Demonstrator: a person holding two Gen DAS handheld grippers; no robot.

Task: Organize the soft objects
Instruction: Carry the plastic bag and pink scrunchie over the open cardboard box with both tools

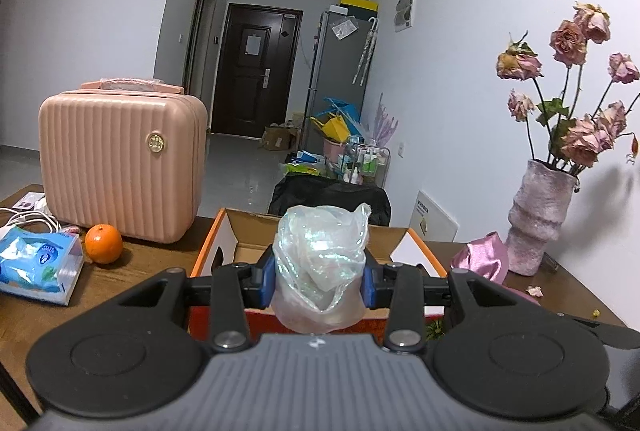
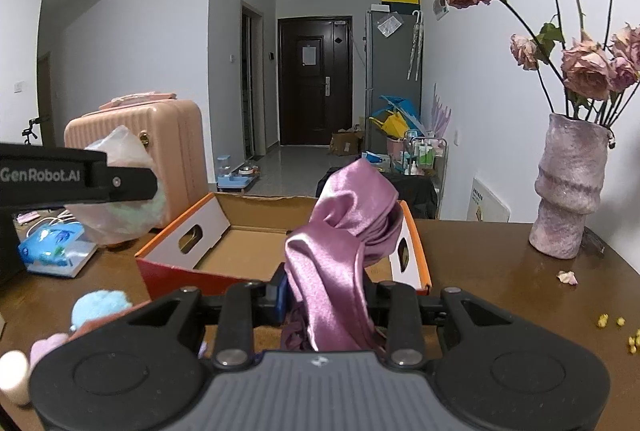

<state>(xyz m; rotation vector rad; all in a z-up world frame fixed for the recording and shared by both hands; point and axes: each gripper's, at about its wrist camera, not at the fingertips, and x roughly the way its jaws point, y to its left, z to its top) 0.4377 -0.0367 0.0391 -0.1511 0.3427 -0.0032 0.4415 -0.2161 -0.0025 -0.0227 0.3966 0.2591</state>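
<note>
A brown wooden table (image 2: 500,255) is seen to carry everything in both views. A ribbed pink suitcase (image 1: 120,167) is stood upright at its left side, and an open cardboard box (image 2: 248,243) with orange edges and white inner walls is set at the middle, nothing being visible on its exposed floor. A fuzzy pink vase (image 2: 568,191) of dried roses is placed at the right, near the wall. A crumpled clear plastic bag (image 1: 320,263) is pinched between the blue pads of the left gripper (image 1: 320,285) and is held just before the box's near wall. A bunched purple satin cloth (image 2: 340,251) is clamped in the right gripper (image 2: 326,297), likewise at the box's near edge. A blue tissue pack (image 1: 36,263) and an orange (image 1: 103,243) are lain left of the box.
</note>
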